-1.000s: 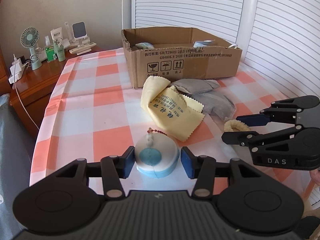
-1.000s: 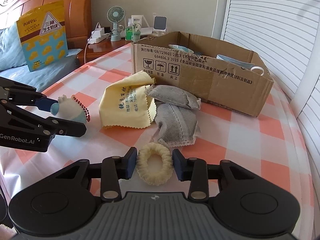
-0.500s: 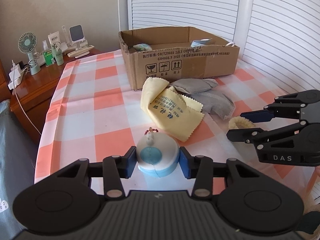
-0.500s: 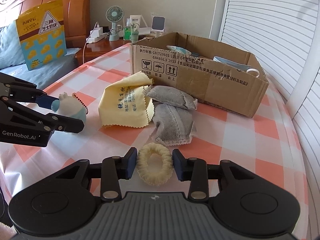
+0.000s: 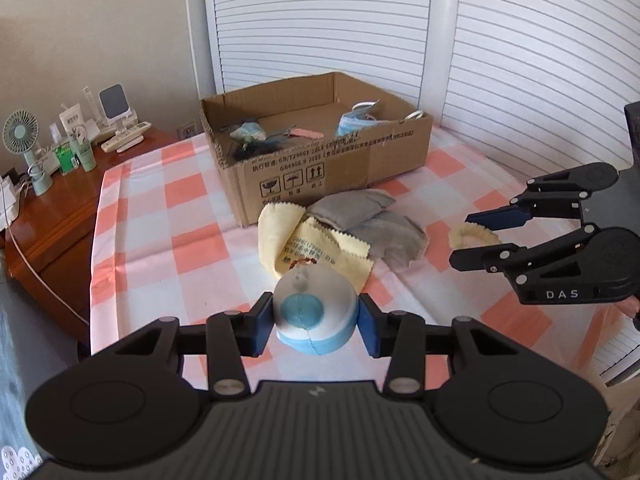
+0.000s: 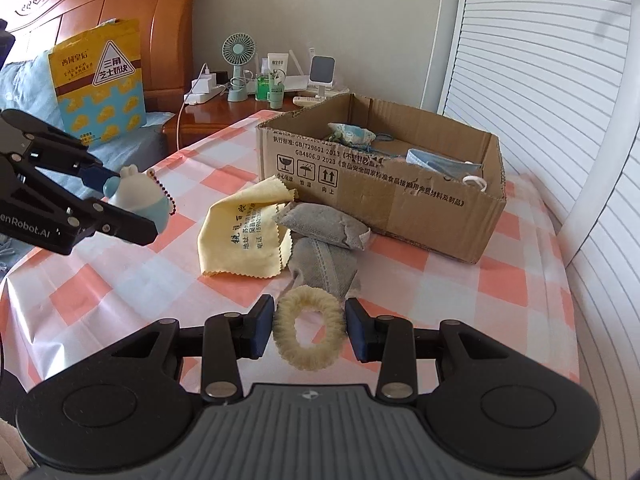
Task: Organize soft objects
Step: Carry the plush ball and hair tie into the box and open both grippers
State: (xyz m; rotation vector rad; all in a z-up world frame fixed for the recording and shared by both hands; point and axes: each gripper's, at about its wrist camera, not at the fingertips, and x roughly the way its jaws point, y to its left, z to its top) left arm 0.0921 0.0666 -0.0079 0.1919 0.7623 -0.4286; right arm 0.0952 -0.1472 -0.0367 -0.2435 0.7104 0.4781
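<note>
My left gripper is shut on a white and blue plush toy with a red bead chain, held above the checked tablecloth; it also shows in the right wrist view. My right gripper is shut on a cream fluffy hair ring, lifted off the table; the ring shows in the left wrist view. A yellow cloth and two grey pouches lie in front of the open cardboard box.
The box holds a blue face mask, a patterned pouch and small items. A wooden nightstand with a fan and bottles stands left. White shutters stand behind the table. A bed with a yellow bag is far left.
Both grippers have risen with their objects: the plush toy and the hair ring are off the table, and the box interior now shows from above.
</note>
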